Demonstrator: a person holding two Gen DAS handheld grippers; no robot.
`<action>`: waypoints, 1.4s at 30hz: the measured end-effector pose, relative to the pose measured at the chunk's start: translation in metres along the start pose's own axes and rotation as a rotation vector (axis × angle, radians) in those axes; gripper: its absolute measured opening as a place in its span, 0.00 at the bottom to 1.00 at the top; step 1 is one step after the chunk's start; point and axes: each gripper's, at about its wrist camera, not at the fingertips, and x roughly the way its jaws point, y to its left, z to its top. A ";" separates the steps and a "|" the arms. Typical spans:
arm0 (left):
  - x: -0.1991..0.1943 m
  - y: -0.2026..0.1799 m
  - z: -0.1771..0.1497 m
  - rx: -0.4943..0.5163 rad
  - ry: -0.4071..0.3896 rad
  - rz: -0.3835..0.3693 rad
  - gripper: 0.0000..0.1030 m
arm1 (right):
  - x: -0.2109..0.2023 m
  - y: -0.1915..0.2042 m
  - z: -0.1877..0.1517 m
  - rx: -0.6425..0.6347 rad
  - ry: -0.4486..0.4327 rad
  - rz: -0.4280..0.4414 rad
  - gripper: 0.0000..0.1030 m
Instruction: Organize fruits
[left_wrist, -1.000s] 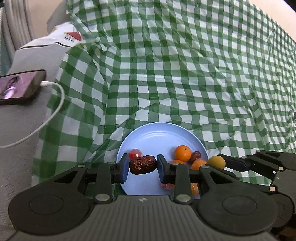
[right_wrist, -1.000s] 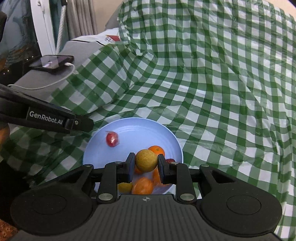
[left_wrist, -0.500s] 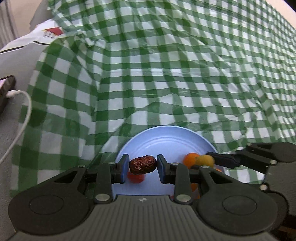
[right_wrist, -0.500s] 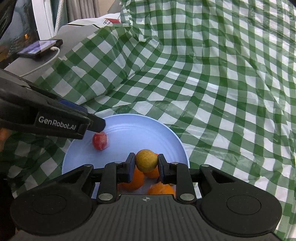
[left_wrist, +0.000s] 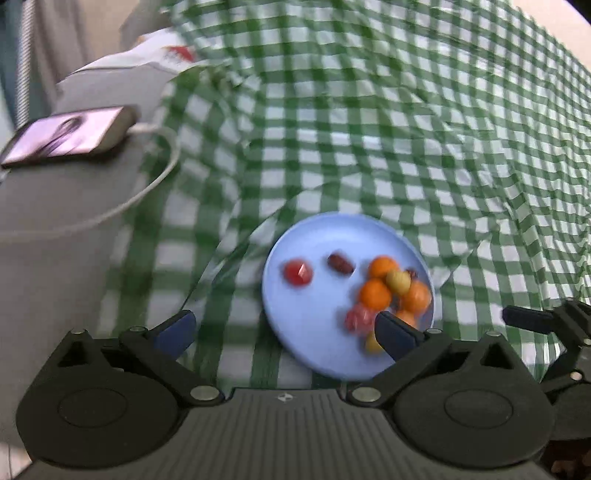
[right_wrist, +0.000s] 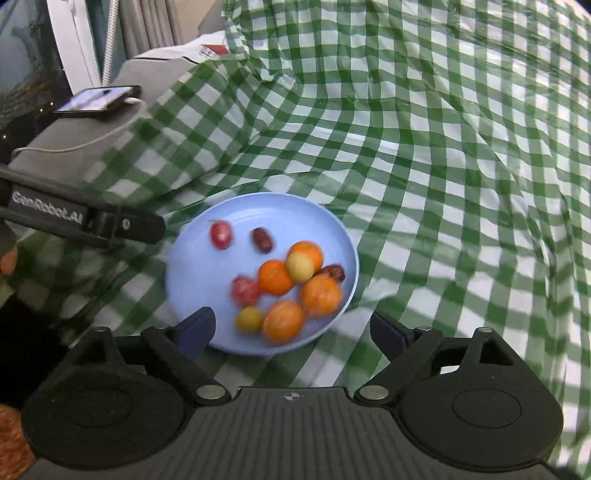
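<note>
A light blue plate (left_wrist: 310, 332) (right_wrist: 199, 273) lies on the green checked cloth with several fruits in it. A dark red date (left_wrist: 340, 263) (right_wrist: 262, 240) lies beside a red fruit (left_wrist: 297, 272) (right_wrist: 221, 234). A small yellow fruit (left_wrist: 398, 280) (right_wrist: 300, 266) rests on the pile of oranges (right_wrist: 275, 277). My left gripper (left_wrist: 284, 332) is open and empty, above the plate's near edge. My right gripper (right_wrist: 291, 326) is open and empty, near the plate's front rim.
A phone (left_wrist: 70, 134) (right_wrist: 98, 98) with a white cable (left_wrist: 155, 177) lies on a grey surface to the left. The checked cloth (right_wrist: 443, 147) is wrinkled and rises at the back. The left gripper's arm (right_wrist: 81, 221) shows in the right wrist view.
Both grippers opened and pulled back from the plate. The date dropped from the left gripper onto the plate; the yellow fruit dropped from the right gripper onto the oranges.
</note>
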 end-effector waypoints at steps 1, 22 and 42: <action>-0.006 0.000 -0.005 -0.006 0.005 0.007 1.00 | -0.008 0.005 -0.003 0.001 -0.010 0.005 0.93; -0.082 -0.015 -0.069 0.013 -0.094 0.064 1.00 | -0.083 0.045 -0.045 -0.059 -0.147 -0.086 0.97; -0.083 -0.017 -0.072 0.058 -0.100 0.088 1.00 | -0.090 0.047 -0.049 -0.056 -0.154 -0.102 0.98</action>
